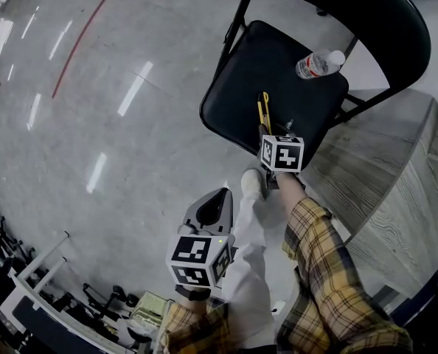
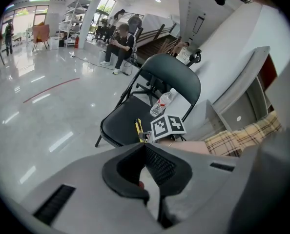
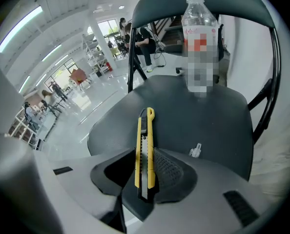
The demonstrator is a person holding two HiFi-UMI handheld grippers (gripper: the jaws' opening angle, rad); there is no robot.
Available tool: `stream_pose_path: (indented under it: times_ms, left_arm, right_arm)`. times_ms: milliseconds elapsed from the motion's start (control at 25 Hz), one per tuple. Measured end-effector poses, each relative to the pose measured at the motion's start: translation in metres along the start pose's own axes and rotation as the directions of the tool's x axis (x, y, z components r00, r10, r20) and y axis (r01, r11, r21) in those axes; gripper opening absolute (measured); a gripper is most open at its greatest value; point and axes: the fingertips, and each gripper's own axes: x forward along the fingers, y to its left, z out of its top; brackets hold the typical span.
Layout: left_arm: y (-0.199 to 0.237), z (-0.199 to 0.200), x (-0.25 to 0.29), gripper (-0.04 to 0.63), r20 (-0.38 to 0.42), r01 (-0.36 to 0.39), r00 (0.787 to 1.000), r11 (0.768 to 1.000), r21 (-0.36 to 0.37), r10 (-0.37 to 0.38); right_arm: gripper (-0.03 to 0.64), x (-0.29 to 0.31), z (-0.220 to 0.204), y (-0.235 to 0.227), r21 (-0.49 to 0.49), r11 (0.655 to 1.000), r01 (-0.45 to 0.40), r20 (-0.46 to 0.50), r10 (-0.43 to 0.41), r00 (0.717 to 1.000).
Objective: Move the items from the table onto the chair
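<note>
chair seat (image 1: 278,87) bears a bottle (image 1: 318,63); right gripper (image 3: 146,179) clamps a yellow knife (image 3: 145,130), rear end hidden; left gripper (image 2: 147,177) closed, empty.

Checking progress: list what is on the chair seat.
A water bottle stands on the chair seat by the backrest; a small clear piece lies farther forward. The right gripper holds a yellow utility knife above the seat, hiding the patch beneath.

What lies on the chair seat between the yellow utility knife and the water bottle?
Only bare black seat, as the right gripper view shows. A small clear bit lies beside the utility knife, off the line to the water bottle.
</note>
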Motion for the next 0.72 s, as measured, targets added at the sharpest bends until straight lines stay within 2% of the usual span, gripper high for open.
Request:
stream_pose_path:
  times_ms: [160,400,560,720]
  left_arm:
    - [0.004,-0.004,-0.003,0.005,-0.009,-0.008,1.000,1.000,0.015,0.008]
    - [-0.005,-0.003,-0.009,0.005,0.003,-0.009,1.000,0.999,0.039,0.009]
    - [-0.024,0.014,-0.028,0.005,0.028,-0.004,1.000,0.998,0.064,0.002]
    - [-0.063,0.048,-0.069,0.005,0.080,0.010,0.997,0.994,0.111,-0.019]
  right_arm:
    - [0.129,0.001,-0.001,0.004,0.008,1.000,-0.019,0.003,0.019,1.000]
    - [0.129,-0.030,0.019,0.010,0.057,0.998,-0.041,0.088,0.036,0.996]
    - [0.129,-0.081,0.029,0.036,0.118,0.987,-0.110,0.130,0.095,0.987]
    - [0.129,-0.159,0.043,0.067,0.168,0.969,-0.182,0.191,0.149,0.970]
